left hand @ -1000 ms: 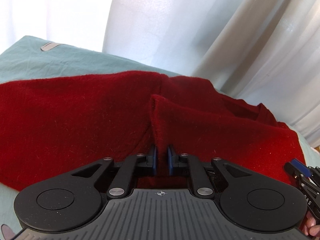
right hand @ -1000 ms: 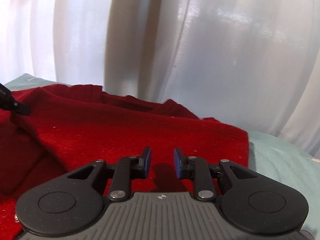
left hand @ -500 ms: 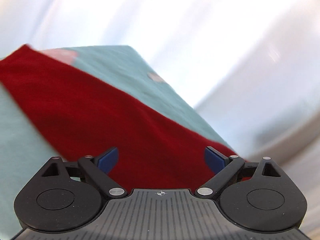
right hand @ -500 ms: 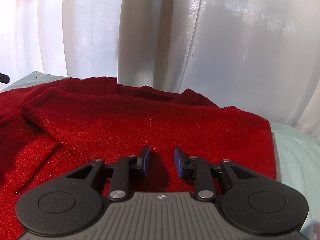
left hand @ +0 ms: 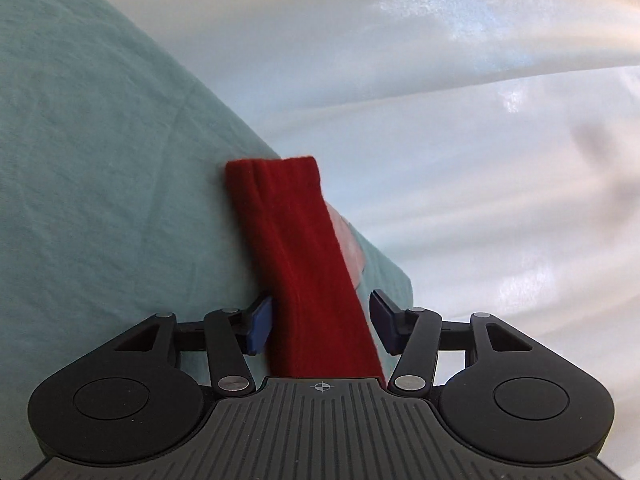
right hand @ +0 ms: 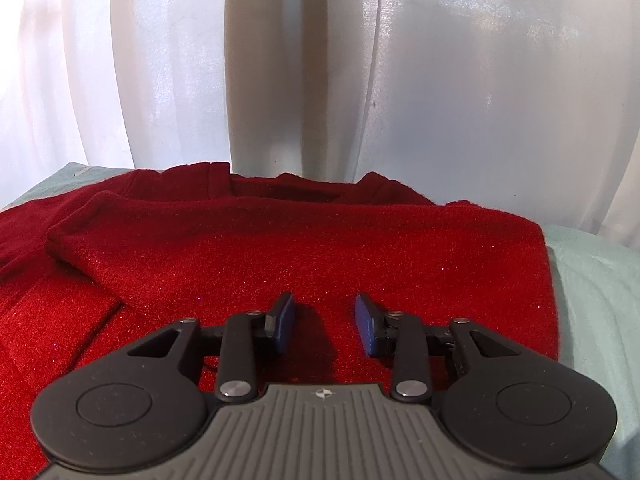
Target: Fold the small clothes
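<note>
Bright daylight glows through the white curtain (right hand: 460,100), with glare patches. Frames are sharp; fisheye bends the edges. Soft shadows lie under the jaws.

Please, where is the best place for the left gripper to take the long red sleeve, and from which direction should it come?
Probably at the near stretch of the red sleeve, where it lies flat on the teal sheet between the fingers of the left gripper. Its jaws, just closing, do not yet press it. Come straight along the sleeve, one pad on each long edge; the ribbed cuff is farther off.
</note>
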